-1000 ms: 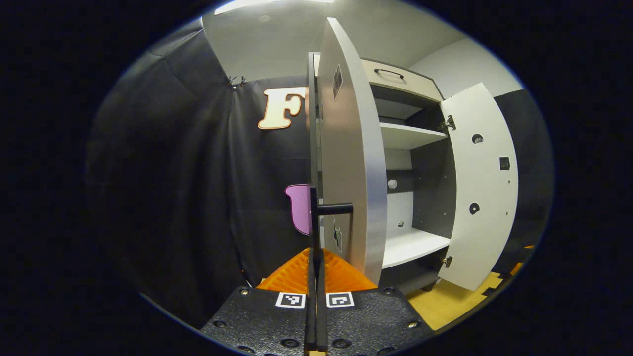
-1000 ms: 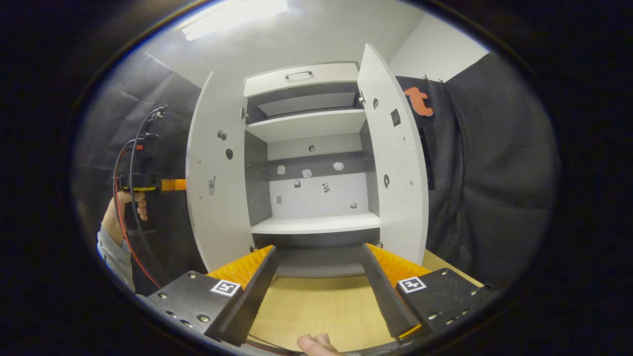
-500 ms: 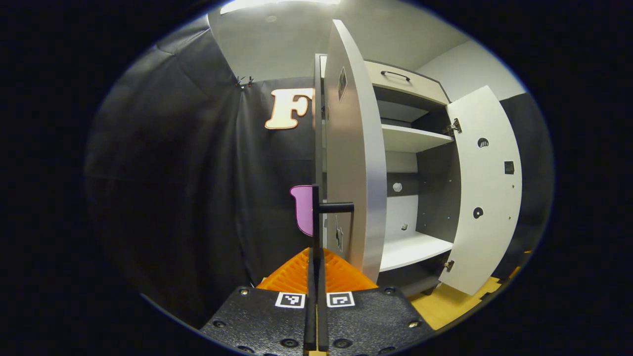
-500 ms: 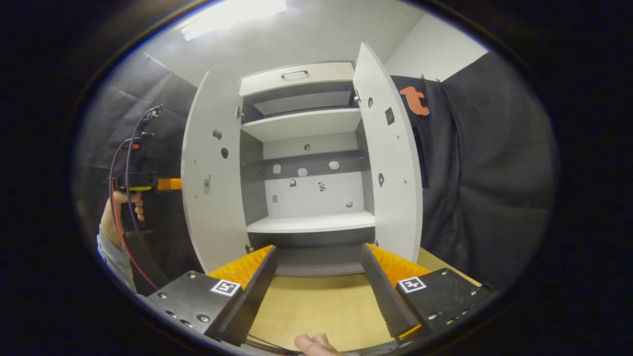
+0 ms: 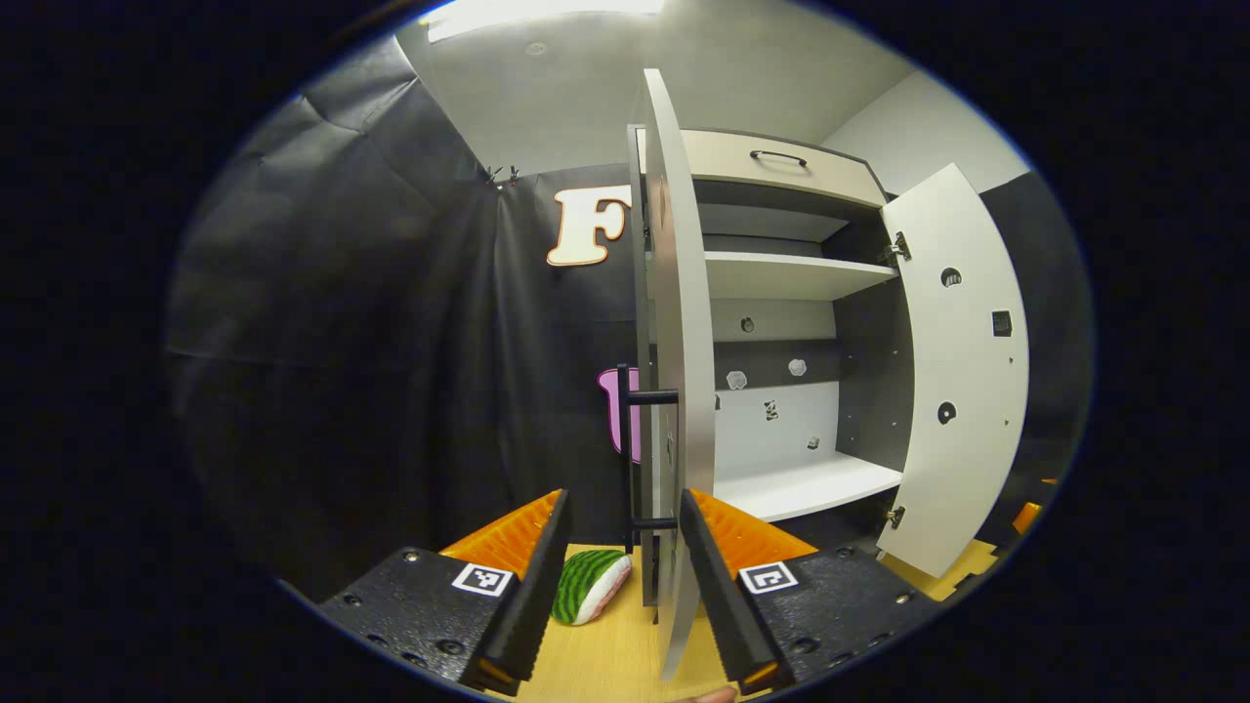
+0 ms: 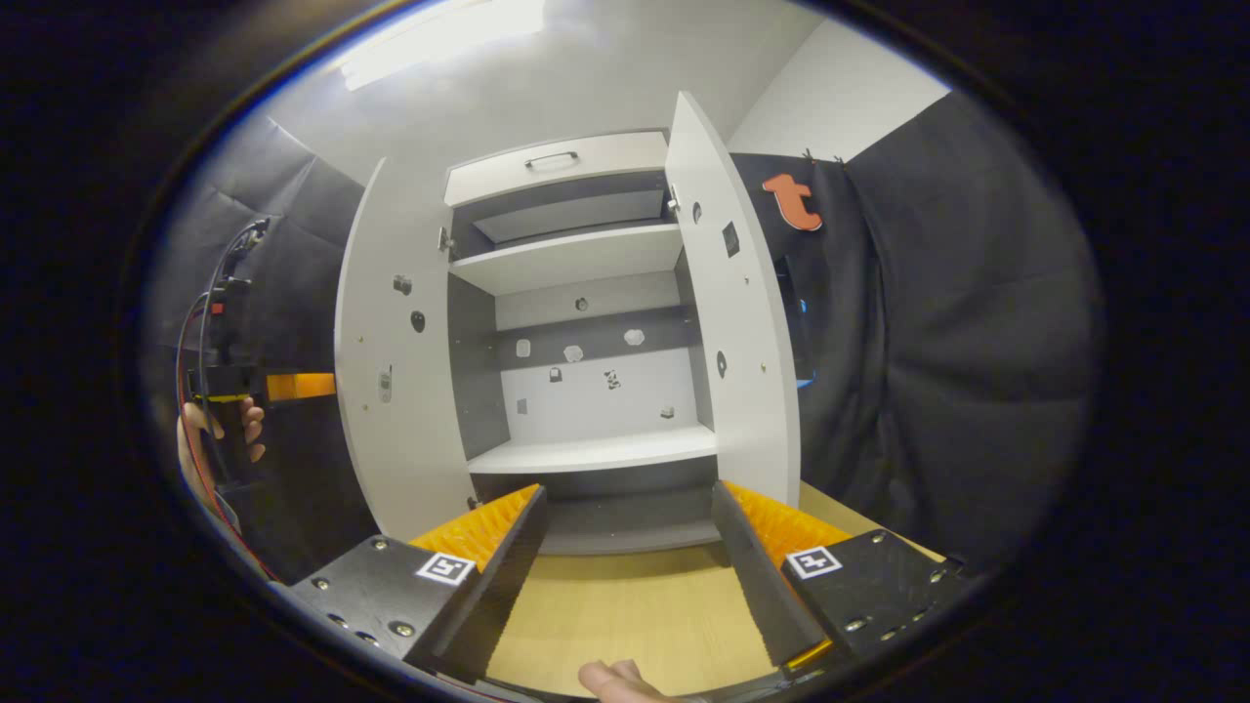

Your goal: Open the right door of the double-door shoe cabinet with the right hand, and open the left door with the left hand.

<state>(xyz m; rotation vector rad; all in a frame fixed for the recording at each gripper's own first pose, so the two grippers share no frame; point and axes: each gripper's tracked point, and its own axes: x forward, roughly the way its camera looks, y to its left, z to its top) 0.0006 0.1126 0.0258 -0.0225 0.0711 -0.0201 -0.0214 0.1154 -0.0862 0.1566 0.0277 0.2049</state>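
Both cabinet (image 6: 576,322) doors stood open — left door (image 5: 674,371) edge-on between the left gripper's (image 5: 617,576) wide jaws, its handle (image 5: 630,449) untouched; the right gripper (image 6: 625,566) gaped before the shelves.

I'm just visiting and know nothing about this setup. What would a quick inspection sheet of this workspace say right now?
Surface: wooden floor, bare in front of the cabinet.
Job's things: shoe cabinet; left door and right door both swung open; shelves bare.
Clutter: watermelon-slice toy on the floor by the left door's handle.
Grippers: left gripper open, fingers either side of the handle; right gripper open, holding nothing.
Cables: red and black wires on the left gripper.
Surroundings: black cloth wall, white ceiling.
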